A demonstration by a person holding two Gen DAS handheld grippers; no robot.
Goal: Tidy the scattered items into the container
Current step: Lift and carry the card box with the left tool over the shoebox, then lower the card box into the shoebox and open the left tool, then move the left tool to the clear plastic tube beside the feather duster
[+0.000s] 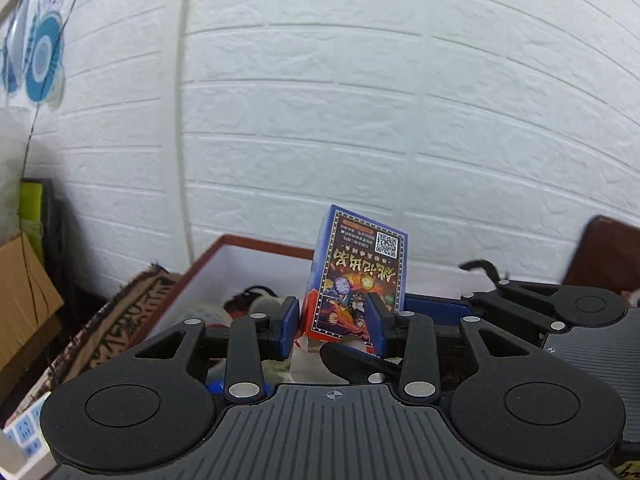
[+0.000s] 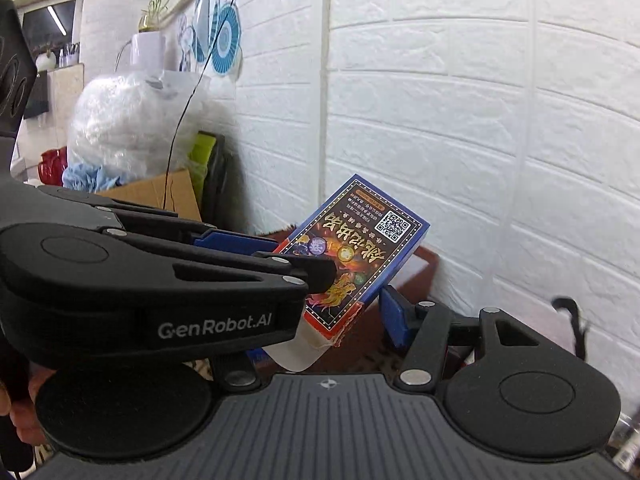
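Backdrop: white brick-pattern wall (image 1: 400, 100) fills both views, paper fans pinned up at the far left.
Left wrist view, grip: left gripper (image 1: 334, 330) has its blue pads pressed onto the lower end of a card box (image 1: 360, 276), which stands nearly upright above them.
Left wrist view, target: red-rimmed container (image 1: 256, 246) sits right behind and below the box, other items already inside it.
Right wrist view, box: same card box (image 2: 360, 256) leans across the frame, left gripper (image 2: 280, 258) clamping it from the left.
Right wrist view, right claw: one blue pad (image 2: 394, 320) sits just beside the box's lower edge; its partner is hidden, so I cannot tell whether it is spread or closed.
Risk: low pinch on a tall box; I'd judge it could pivot or slip and drop outside the rim, and the crowding right gripper could knock it.
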